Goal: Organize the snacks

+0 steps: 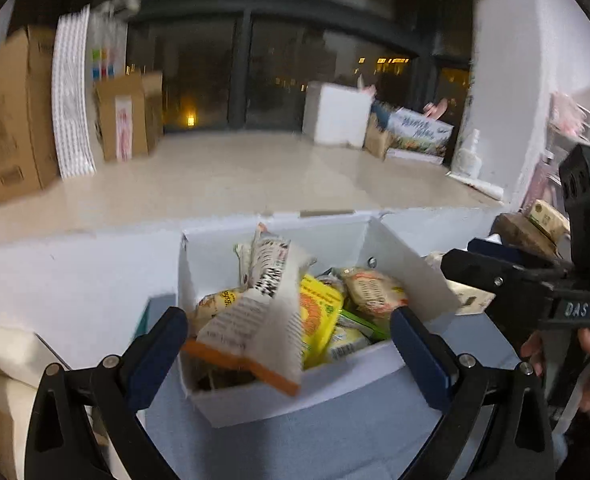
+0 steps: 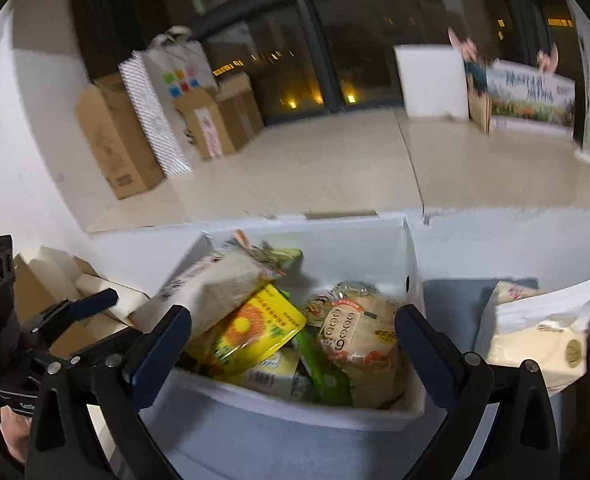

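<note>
Reading "DAS" on the right tool (image 1: 461,266)

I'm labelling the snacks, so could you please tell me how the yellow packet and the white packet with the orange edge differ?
The yellow packet is bright yellow with an orange round design; the white packet is pale with dark print and an orange end. The yellow packet lies lower among the other snacks; the white packet sits on top, tilted, its orange end overhanging the near rim. Both are in the white box, and neither gripper holds them.

Cardboard boxes (image 2: 111,144) against left wall; white foam box (image 2: 435,82) by dark window (image 2: 359,44); tiled floor (image 2: 315,168).
</note>
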